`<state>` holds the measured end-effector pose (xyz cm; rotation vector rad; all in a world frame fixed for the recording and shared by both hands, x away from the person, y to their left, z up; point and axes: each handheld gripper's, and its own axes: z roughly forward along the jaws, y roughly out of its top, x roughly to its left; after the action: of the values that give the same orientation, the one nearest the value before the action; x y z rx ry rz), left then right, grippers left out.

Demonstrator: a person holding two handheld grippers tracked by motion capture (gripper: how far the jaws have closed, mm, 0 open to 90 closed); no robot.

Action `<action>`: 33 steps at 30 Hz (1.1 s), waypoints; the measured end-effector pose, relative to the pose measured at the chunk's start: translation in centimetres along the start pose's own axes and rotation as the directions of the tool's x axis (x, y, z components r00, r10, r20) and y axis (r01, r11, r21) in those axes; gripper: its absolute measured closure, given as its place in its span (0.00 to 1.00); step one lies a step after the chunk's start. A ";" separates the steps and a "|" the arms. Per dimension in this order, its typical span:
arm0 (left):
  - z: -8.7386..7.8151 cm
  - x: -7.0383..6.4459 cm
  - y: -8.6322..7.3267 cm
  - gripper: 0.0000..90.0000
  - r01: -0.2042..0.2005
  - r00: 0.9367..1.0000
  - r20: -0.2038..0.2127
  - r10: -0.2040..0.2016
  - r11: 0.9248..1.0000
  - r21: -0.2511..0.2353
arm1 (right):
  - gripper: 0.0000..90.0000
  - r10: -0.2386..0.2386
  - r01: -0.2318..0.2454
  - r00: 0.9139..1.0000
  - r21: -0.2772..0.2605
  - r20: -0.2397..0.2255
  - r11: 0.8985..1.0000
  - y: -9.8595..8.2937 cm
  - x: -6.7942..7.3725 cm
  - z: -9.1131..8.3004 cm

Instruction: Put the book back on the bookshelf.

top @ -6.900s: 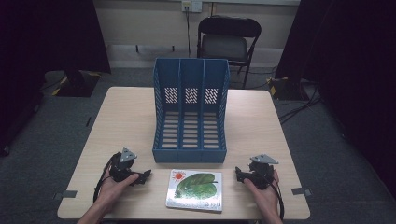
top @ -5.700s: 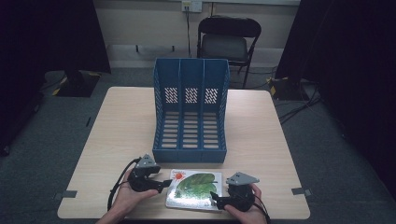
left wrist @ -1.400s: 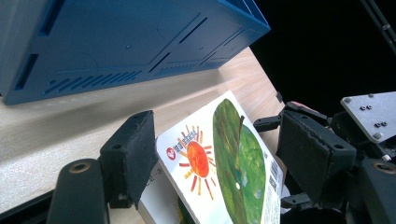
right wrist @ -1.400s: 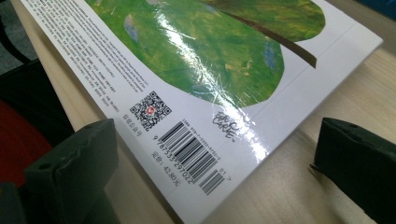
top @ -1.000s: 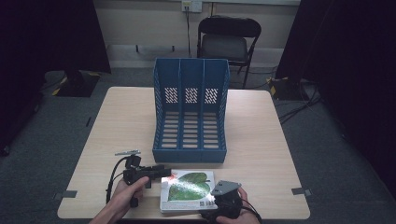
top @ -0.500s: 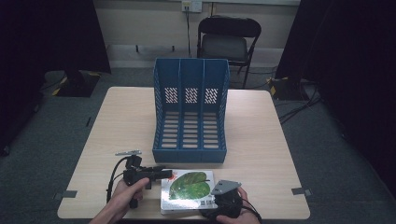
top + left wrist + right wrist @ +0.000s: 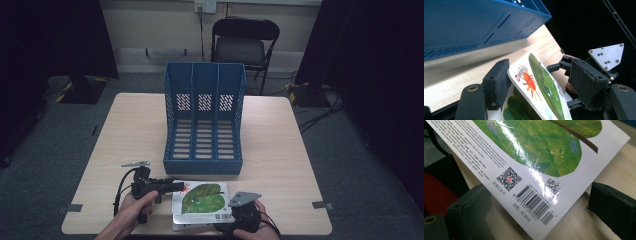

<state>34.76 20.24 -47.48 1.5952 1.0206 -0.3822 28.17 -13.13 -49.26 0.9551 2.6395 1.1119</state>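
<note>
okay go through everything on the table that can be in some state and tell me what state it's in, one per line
Book: closed, one edge tipped up off the table between the two grippers.
Blue file rack: upright, its three slots hold nothing.
Left gripper: open, jaws either side of the book's raised edge.
Right gripper: open, jaws straddling the book's barcode corner.
Folding chair: unfolded, standing behind the table.
</note>
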 end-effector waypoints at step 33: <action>0.7 -0.3 0.1 0.34 0.000 1.000 0.023 0.000 1.000 0.008 | 0.07 -0.028 0.029 0.999 -0.017 0.044 0.999 0.2 0.7 -0.2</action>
<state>34.89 19.45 -47.37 1.5940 1.0029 -0.4042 27.62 -12.71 -48.95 0.9250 2.5959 1.0929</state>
